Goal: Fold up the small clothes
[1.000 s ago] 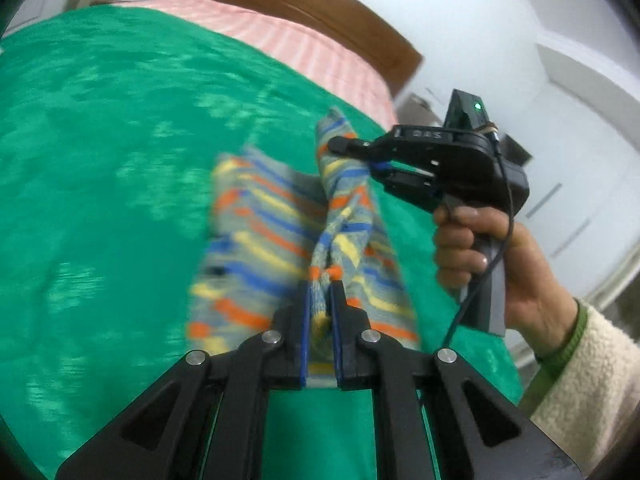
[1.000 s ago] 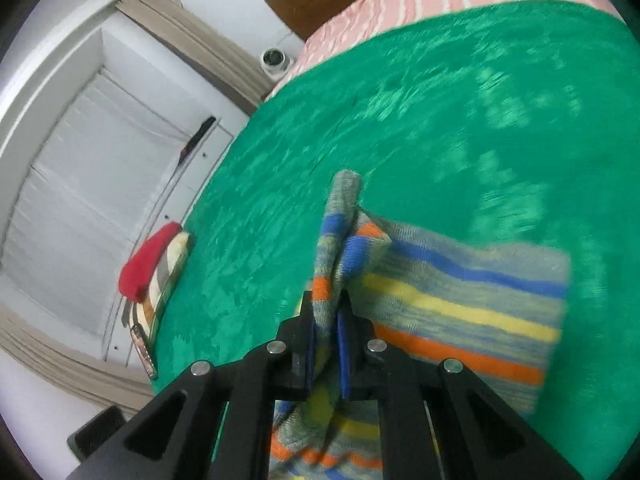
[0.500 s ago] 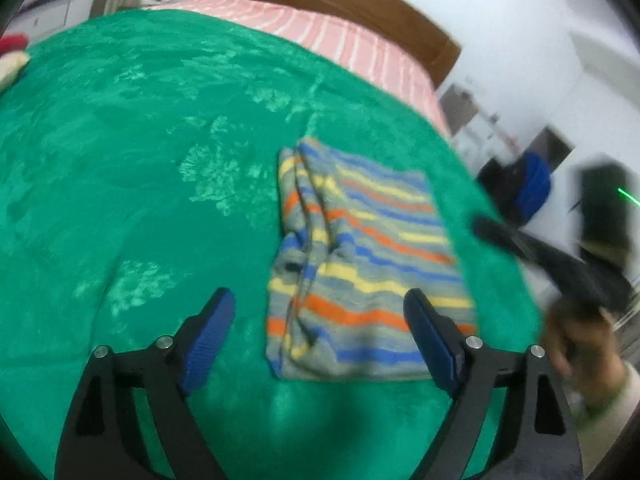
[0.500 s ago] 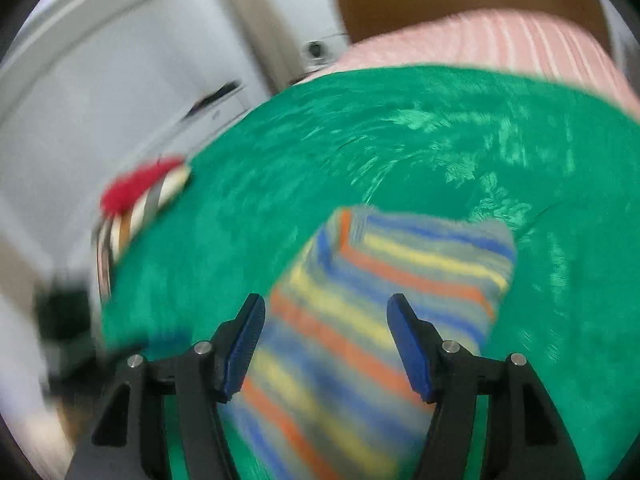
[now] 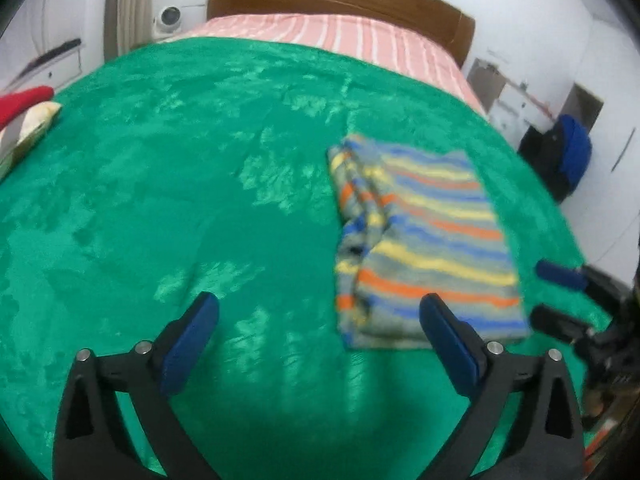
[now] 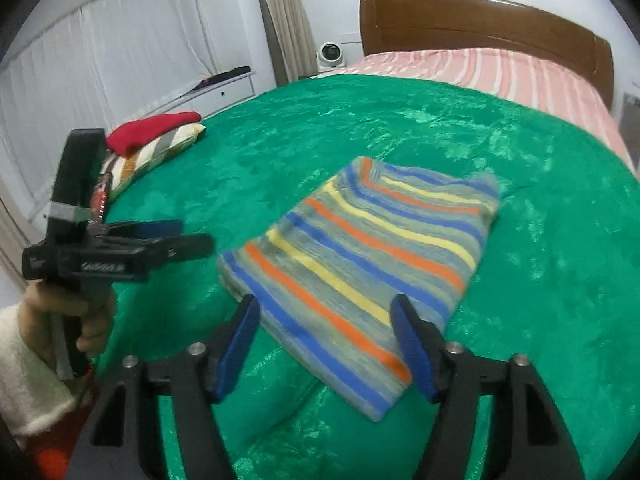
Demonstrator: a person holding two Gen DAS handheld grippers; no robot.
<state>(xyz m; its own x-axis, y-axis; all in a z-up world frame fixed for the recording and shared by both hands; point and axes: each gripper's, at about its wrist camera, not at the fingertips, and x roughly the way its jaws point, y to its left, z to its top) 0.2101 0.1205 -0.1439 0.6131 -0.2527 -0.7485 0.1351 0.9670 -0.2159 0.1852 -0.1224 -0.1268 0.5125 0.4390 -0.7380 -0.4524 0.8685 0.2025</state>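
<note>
I see soft, light striped knitted garment folded at frame centre on green velvet blanket; limp, would pinch lower-left corner. Left gripper, right gripper: jaws wide, empty.

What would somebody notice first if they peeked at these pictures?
Probably the stripy folded garment, with blue, orange and yellow bands, lying flat on the bright green blanket that covers the bed. Next, the two black grippers with blue pads: the right gripper hangs open just in front of the garment, and the left gripper is open beside it. Over at the blanket's far left edge sits a red cloth on a striped pillow.
</note>
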